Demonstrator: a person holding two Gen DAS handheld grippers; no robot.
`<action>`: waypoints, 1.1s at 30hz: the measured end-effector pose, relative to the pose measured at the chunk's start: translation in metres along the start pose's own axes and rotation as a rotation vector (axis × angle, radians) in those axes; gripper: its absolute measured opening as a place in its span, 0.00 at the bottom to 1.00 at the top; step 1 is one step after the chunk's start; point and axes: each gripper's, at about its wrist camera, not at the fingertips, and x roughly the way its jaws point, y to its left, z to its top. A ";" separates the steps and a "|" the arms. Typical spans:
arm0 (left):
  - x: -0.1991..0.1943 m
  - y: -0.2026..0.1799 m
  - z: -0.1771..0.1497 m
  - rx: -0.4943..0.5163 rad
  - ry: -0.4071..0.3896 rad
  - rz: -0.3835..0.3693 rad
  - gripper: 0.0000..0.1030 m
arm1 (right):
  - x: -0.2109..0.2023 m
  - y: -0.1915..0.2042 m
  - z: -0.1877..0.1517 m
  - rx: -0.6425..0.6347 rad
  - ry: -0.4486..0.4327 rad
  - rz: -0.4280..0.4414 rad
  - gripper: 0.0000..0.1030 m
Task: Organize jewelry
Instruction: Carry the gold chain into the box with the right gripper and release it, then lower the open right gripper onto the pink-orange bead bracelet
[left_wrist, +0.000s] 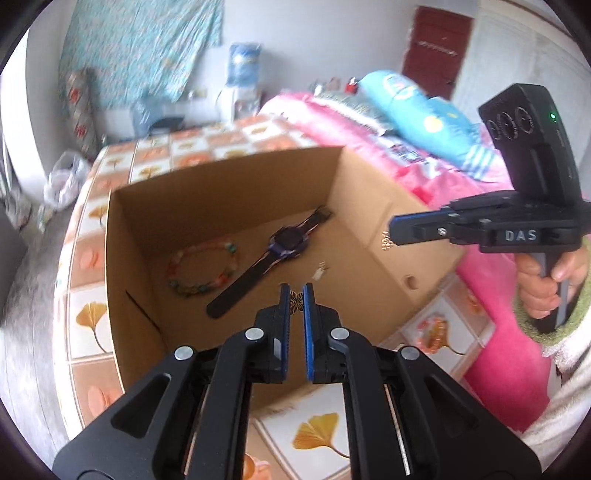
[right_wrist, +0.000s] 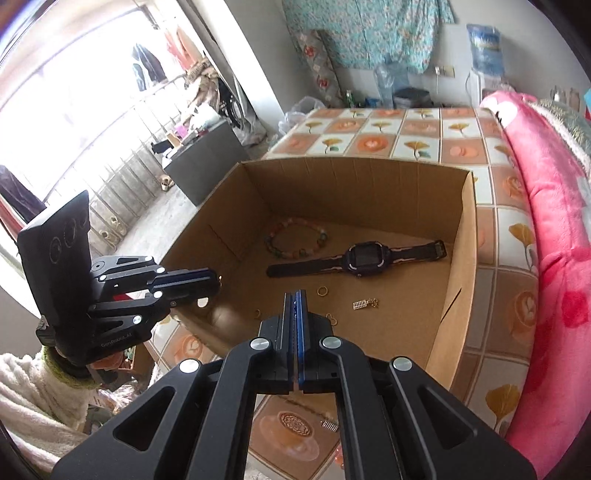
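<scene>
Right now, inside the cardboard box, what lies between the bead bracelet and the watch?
Nothing: in both wrist views only bare cardboard box floor separates the bead bracelet from the watch.

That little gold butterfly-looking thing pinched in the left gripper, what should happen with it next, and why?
Probably lower the left gripper a bit into the cardboard box and then let go. Its pads pinch the small gold ornament above the box floor, where the watch and bead bracelet already lie, so a short drop should keep it from bouncing away.
</scene>
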 end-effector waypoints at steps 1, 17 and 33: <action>0.006 0.007 0.002 -0.013 0.025 0.007 0.06 | 0.011 -0.008 0.005 0.019 0.038 0.002 0.01; 0.025 0.028 -0.001 -0.024 0.058 0.110 0.22 | 0.017 -0.017 0.013 0.008 0.057 -0.086 0.16; -0.066 -0.042 -0.078 0.095 -0.207 -0.061 0.36 | -0.083 0.022 -0.102 0.065 -0.244 -0.061 0.16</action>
